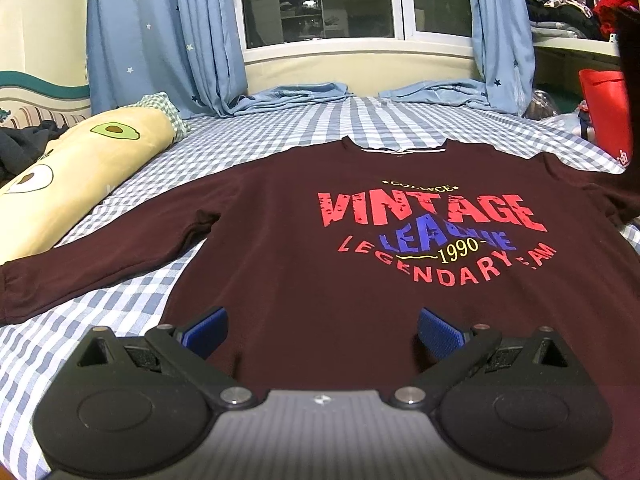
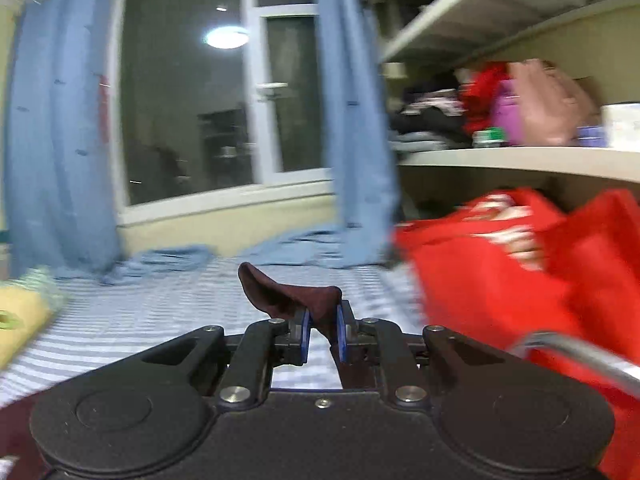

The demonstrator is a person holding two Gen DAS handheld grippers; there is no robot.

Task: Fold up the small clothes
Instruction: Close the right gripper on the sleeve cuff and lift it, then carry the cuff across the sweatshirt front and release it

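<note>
Blue-padded and spread wide, the left claw [image 1: 322, 330] hangs empty just over the hem of the dark maroon long-sleeved cotton shirt with the red and blue "VINTAGE LEAGUE" print [image 1: 360, 248]; that shirt lies face up on the blue-and-white checked bed [image 1: 132, 304], collar toward the window, one sleeve stretched out toward the yellow avocado-print bolster pillow [image 1: 80, 168]; the right claw [image 2: 323, 334] is pressed nearly together, pinching a fold of maroon cloth [image 2: 288, 296], probably the other sleeve's end, raised clear of the bed. My judgement: thin, light and limp, it will sag and wrinkle rather than hold a crease, and should not slip from the ribbed pads; cuffs, hem corners and shoulder seams are the places to pinch. Count: one shirt, two claws, one pillow, two blue star-print curtains [image 1: 160, 36], at least one red fabric bag [image 2: 500, 280].
</note>
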